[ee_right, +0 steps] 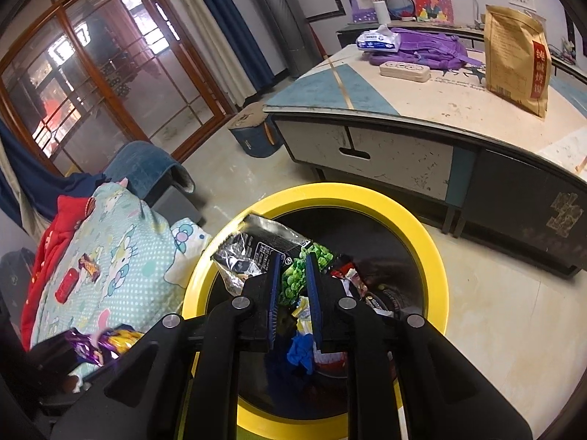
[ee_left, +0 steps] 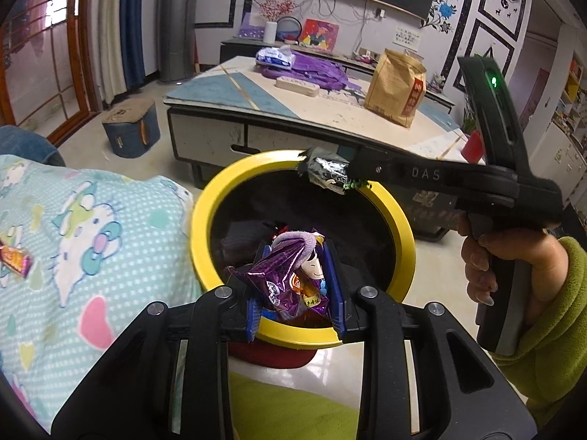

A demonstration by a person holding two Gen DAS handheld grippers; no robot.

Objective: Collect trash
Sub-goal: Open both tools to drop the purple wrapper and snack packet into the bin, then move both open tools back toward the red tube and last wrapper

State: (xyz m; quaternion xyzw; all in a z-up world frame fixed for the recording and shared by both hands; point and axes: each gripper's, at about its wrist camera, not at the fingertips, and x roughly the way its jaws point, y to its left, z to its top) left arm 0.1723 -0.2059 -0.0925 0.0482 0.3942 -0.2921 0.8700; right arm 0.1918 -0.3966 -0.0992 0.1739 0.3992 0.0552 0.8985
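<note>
A yellow-rimmed bin [ee_left: 205, 220] stands on the floor below both grippers; its rim also shows in the right wrist view [ee_right: 433, 256]. My left gripper [ee_left: 295, 278] is shut on a purple snack wrapper [ee_left: 282, 275] held over the bin's near rim. My right gripper [ee_right: 291, 260] is shut on a black and green snack bag [ee_right: 256, 249] over the bin; it also shows in the left wrist view [ee_left: 348, 179] with the bag [ee_left: 326, 170] above the far rim. Several pieces of trash [ee_right: 352, 278] lie inside the bin.
A Hello Kitty blanket [ee_left: 91, 249] lies left of the bin with small wrappers [ee_right: 90, 266] on it. A low table [ee_left: 293, 110] behind the bin carries a brown paper bag [ee_left: 398, 88], purple cloth and tissues. A blue stool [ee_left: 132, 128] stands on the floor.
</note>
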